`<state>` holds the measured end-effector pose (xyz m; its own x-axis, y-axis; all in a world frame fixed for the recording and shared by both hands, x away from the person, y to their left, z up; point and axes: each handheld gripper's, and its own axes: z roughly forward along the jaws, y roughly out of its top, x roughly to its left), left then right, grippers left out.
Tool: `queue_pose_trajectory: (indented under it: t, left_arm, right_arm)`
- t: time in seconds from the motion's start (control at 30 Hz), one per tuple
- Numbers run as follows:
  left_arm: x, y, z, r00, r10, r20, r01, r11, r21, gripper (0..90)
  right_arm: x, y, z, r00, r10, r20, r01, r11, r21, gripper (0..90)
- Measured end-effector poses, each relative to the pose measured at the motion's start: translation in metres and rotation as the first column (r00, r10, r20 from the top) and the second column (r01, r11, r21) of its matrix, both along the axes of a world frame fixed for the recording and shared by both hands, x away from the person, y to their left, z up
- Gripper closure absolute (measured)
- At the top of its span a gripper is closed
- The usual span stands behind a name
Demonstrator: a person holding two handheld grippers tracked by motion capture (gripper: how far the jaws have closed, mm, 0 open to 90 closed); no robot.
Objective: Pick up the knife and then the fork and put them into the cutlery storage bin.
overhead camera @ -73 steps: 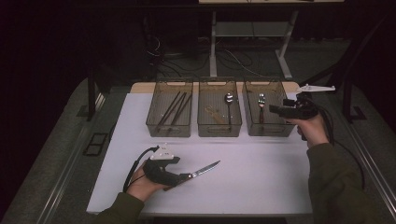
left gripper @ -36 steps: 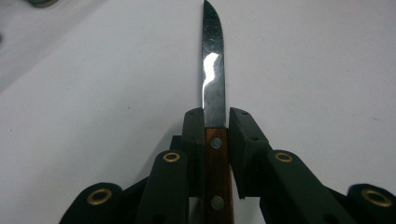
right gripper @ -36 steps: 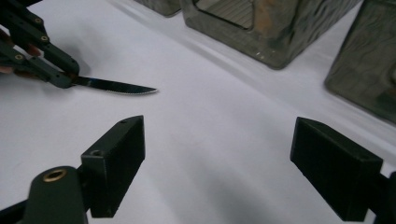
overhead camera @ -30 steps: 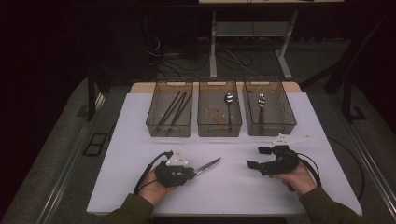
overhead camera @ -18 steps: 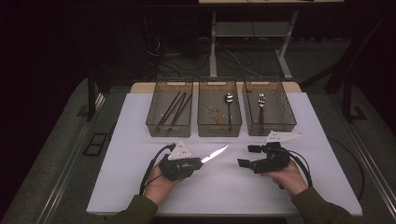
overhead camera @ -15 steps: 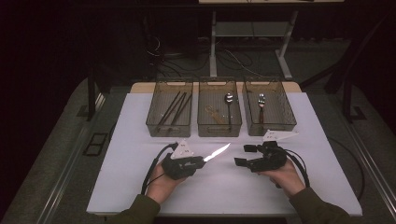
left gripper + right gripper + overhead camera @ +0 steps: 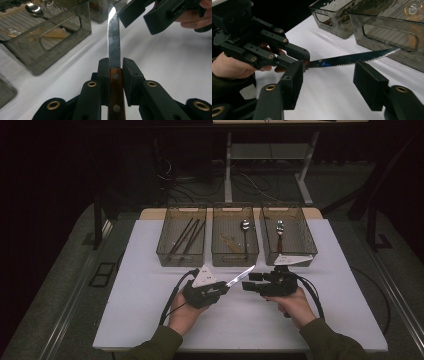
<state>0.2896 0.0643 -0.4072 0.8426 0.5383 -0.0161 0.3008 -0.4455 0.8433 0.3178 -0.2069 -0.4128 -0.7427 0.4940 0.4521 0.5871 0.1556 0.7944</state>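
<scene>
In the high view, the left gripper (image 7: 223,289) sits near the middle of the white table (image 7: 150,270), clenched on the handle of a knife (image 7: 240,276) whose bright blade points right and slightly away, above the tabletop. The right gripper (image 7: 248,282) faces it from the right, its tips just beside the blade's end. Three dark bins (image 7: 235,236) stand in a row on the far side, well apart from both hands.

In the left gripper view, the two black jaws clamp the knife's (image 7: 114,42) brown riveted handle, and the serrated blade rises straight ahead. The right gripper (image 7: 140,15) hangs at the top right, one jaw next to the blade's tip.

In the right gripper view, the jaws have just been closing, yet they stand apart with the knife's (image 7: 352,59) blade crossing the gap between them, touching neither pad. The left gripper (image 7: 300,58) grips the handle at the left.
</scene>
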Motion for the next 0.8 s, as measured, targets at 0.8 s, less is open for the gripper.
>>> queue_pose_trajectory:
  t: [0.8]
  left_arm:
    - [-0.003, -0.016, 0.003, 0.9996, 0.004, 0.027, -0.002, 0.9980, -0.063, 76.8]
  right_arm:
    - [0.008, 0.012, -0.002, 0.9996, -0.013, -0.024, 0.015, 0.995, 0.102, 73.6]
